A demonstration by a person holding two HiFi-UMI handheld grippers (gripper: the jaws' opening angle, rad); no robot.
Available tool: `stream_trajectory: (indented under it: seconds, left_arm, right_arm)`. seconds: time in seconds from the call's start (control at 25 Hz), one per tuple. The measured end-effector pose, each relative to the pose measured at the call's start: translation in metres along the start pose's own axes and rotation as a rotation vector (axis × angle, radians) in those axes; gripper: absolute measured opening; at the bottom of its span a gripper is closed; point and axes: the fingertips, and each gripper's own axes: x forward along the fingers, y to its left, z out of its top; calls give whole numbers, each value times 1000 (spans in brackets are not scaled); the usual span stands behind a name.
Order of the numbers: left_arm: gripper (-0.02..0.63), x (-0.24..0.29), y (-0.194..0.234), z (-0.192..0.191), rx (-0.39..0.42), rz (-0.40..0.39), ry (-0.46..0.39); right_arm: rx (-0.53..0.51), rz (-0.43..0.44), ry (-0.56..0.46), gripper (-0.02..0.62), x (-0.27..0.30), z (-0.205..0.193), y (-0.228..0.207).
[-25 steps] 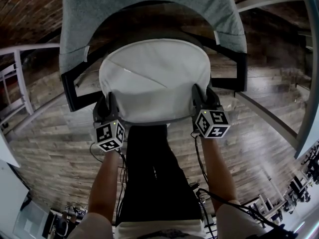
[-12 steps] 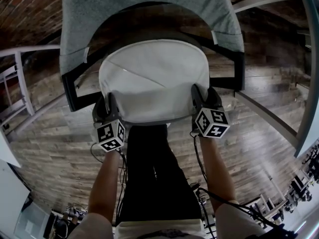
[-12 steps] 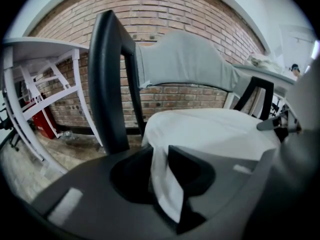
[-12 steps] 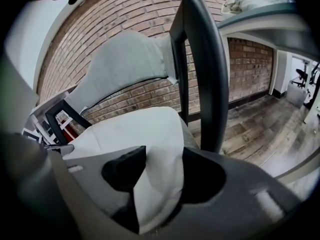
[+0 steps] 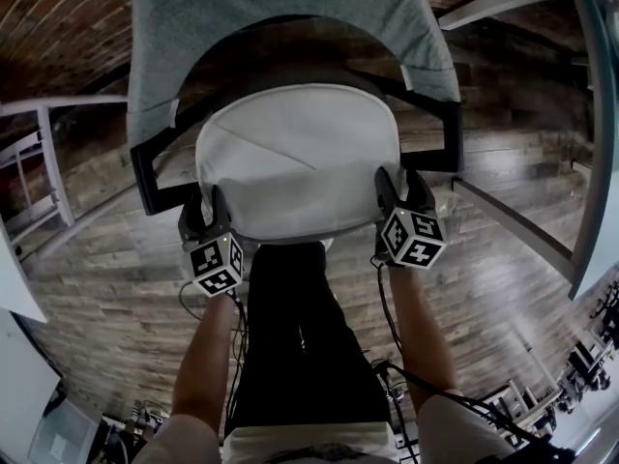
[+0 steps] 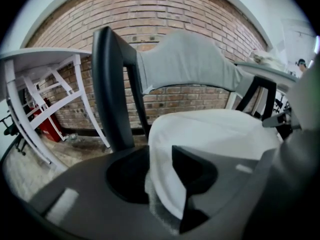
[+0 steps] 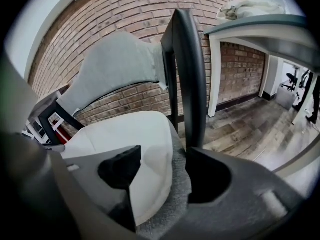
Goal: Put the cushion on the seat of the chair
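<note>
Left gripper (image 5: 206,206), right gripper (image 5: 404,189): my jaws opening, cushion (image 5: 300,158) rim between each pair; cushion lies ahead on seat (image 7: 177,189), equally near both.

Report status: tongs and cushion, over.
Left tongs and right tongs opening, cushion edge between each pair. Cushion lying on chair seat. Nothing in the way.

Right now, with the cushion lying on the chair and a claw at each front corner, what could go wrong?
1. The left claw and right claw are opening with the cushion edge between their jaws; a hasty pull back could drag it off the seat.
2. The chair's black post stands close beside the right claw; a sideways move might knock it.
</note>
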Motion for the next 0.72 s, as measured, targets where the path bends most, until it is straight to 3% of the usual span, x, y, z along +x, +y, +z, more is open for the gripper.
stream_trajectory:
  seconds: [0.36,0.72]
  left_arm:
    - [109,-29,-4,32,21,-44,-8]
    - [107,-98,-23,117,73,-135,-45]
  right_arm:
    - [19,33,-4,279,-37,18,24]
    - [-13,82,-83,275,-111,95,85]
